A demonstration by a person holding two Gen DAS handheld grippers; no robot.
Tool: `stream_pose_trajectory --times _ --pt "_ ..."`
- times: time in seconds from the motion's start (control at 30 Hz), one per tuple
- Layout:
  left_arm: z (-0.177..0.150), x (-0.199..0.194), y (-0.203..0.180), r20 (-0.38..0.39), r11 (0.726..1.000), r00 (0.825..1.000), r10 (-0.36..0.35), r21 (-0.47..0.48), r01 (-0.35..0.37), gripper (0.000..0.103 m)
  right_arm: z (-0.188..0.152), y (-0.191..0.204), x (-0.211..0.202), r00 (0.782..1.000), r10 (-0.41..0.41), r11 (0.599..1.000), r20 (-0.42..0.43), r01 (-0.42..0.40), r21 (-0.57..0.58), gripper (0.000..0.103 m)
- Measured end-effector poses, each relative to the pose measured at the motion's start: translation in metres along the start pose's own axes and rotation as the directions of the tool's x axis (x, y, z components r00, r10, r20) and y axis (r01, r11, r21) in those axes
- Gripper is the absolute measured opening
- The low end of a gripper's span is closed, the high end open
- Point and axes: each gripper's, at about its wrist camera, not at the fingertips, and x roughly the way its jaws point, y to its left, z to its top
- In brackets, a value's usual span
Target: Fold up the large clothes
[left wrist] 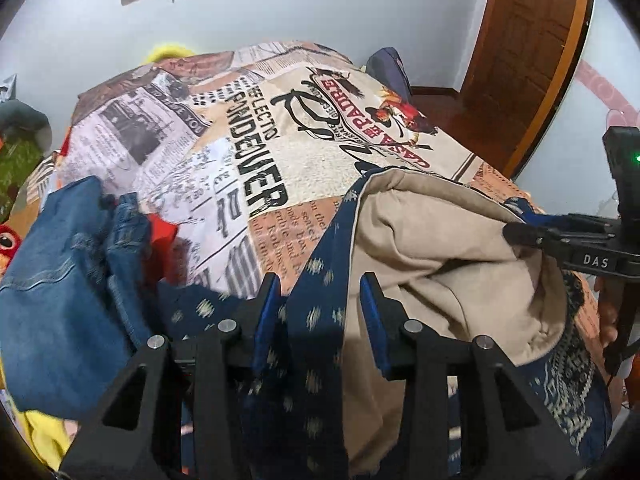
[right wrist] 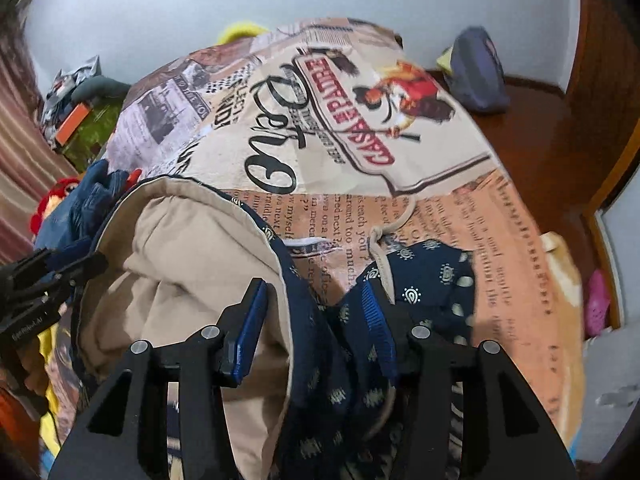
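A large navy patterned garment with a beige lining (left wrist: 448, 248) lies bunched on the bed; it also shows in the right wrist view (right wrist: 192, 248). My left gripper (left wrist: 318, 292) has its jaws apart, with a navy edge of the garment running between them. My right gripper (right wrist: 316, 300) also has its jaws apart, with navy cloth between them. In the left wrist view the right gripper (left wrist: 516, 236) reaches in from the right at the beige lining. In the right wrist view the left gripper (right wrist: 80, 264) shows at the left edge.
The bed carries a newspaper-print cover (left wrist: 256, 152). Blue jeans (left wrist: 68, 280) are piled at the left. A wooden door (left wrist: 524, 40) and wooden floor (right wrist: 540, 140) are at the right, with a dark bag (right wrist: 478, 76) on the floor. Toys lie at the far left.
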Motion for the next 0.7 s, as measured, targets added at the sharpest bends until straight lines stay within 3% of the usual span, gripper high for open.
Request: stream_pose_trajectory --times 0.2,0.27,0.37,0.47,0.7 --pt "0.006 0.028 -0.008 -0.019 1.0 1.0 -0.006 0.028 0.006 0.041 0.001 0.002 0.022 0.997 0.079 0.997 -0.019 -0.079 0.014 0.044" --pt "0.006 0.033 -0.01 -0.019 0.999 1.0 0.009 0.034 -0.008 0.037 0.001 0.004 0.026 0.996 0.092 0.996 -0.019 -0.092 0.015 0.029" --pt "0.004 0.031 -0.013 -0.014 0.998 1.0 0.019 0.056 -0.018 0.019 0.0 0.008 0.028 0.995 0.092 0.996 -0.025 -0.091 0.019 0.012" --pt "0.004 0.019 -0.015 0.002 0.997 1.0 0.019 0.073 -0.019 0.008 -0.002 0.016 0.015 0.997 0.073 0.997 0.012 -0.072 -0.013 0.009" --pt "-0.002 -0.039 -0.025 0.045 0.996 0.998 -0.048 0.08 0.044 0.007 -0.006 0.034 -0.053 0.99 0.103 0.994 0.098 -0.098 -0.047 0.008"
